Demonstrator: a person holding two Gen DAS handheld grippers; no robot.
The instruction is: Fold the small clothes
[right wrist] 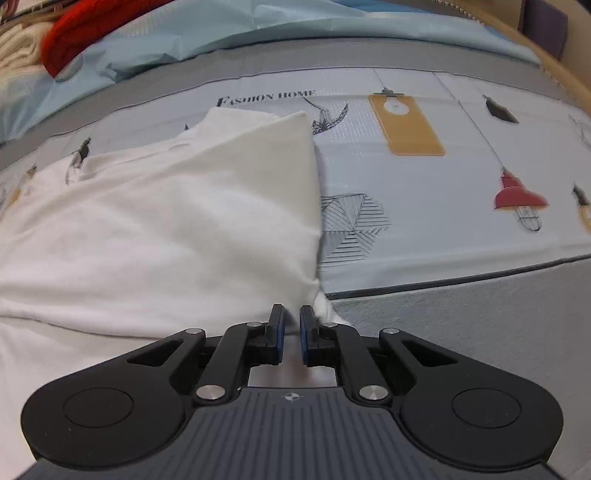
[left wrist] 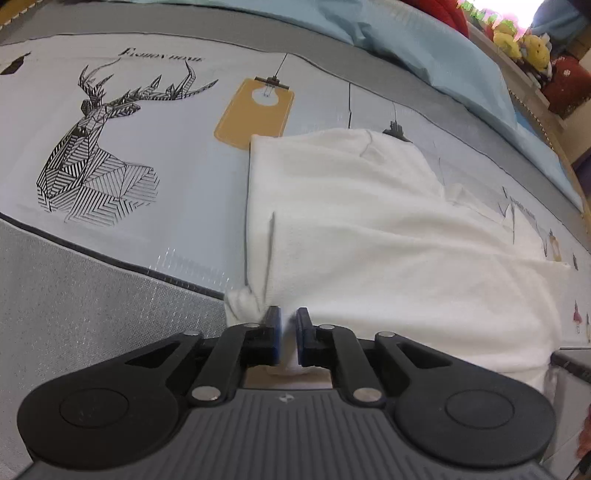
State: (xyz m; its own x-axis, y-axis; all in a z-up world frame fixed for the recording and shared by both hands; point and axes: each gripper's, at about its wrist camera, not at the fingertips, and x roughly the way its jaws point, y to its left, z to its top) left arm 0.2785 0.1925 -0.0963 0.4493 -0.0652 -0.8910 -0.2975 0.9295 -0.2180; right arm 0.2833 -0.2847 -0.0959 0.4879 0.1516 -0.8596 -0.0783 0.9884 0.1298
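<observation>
A white garment (left wrist: 369,229) lies spread on the printed bed cover, its sides folded in. My left gripper (left wrist: 288,321) is shut on the garment's near left corner, with cloth bunched between the blue pads. The same white garment (right wrist: 166,221) fills the left of the right wrist view. My right gripper (right wrist: 291,319) is shut on its near right corner, cloth pinched between the pads at the bed's front edge.
The bed cover (left wrist: 147,122) bears a deer print (left wrist: 99,147) and lamp prints (right wrist: 406,125). A light blue quilt (right wrist: 221,33) lies along the far side, with a red item (right wrist: 85,26) and plush toys (left wrist: 524,48) beyond. Grey mattress side (right wrist: 480,332) drops off near me.
</observation>
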